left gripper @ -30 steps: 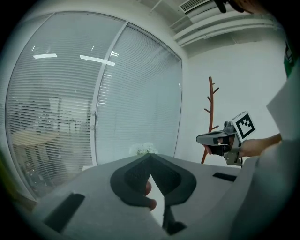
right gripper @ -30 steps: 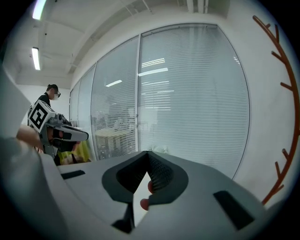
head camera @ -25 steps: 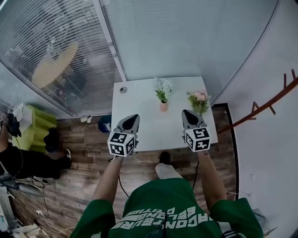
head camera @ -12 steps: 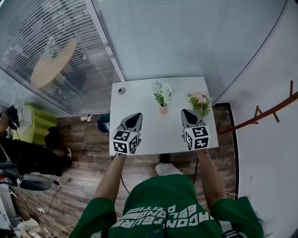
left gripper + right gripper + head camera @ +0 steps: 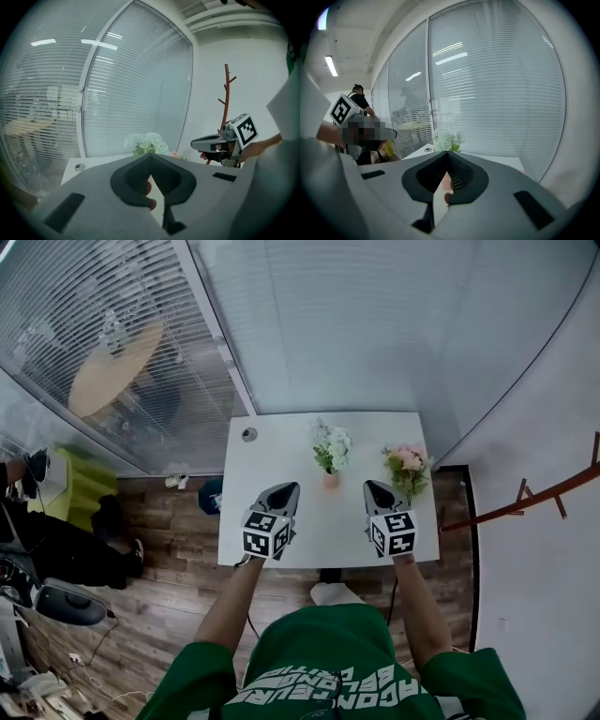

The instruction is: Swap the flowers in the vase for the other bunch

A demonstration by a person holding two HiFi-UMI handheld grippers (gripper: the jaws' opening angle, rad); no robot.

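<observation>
Head view shows you the white flowers (image 5: 331, 444) standing in the small pink vase (image 5: 332, 481) on the white table (image 5: 267, 451), ahead between your left claw (image 5: 289, 489) and right claw (image 5: 371, 487), both closed and empty, with the pink flower bunch (image 5: 405, 465) nearer the right one.

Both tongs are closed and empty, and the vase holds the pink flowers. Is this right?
No: the vase holds the white flowers; the pink bunch is to its right, as the head view shows. The left tongs and right tongs are closed and empty.
</observation>
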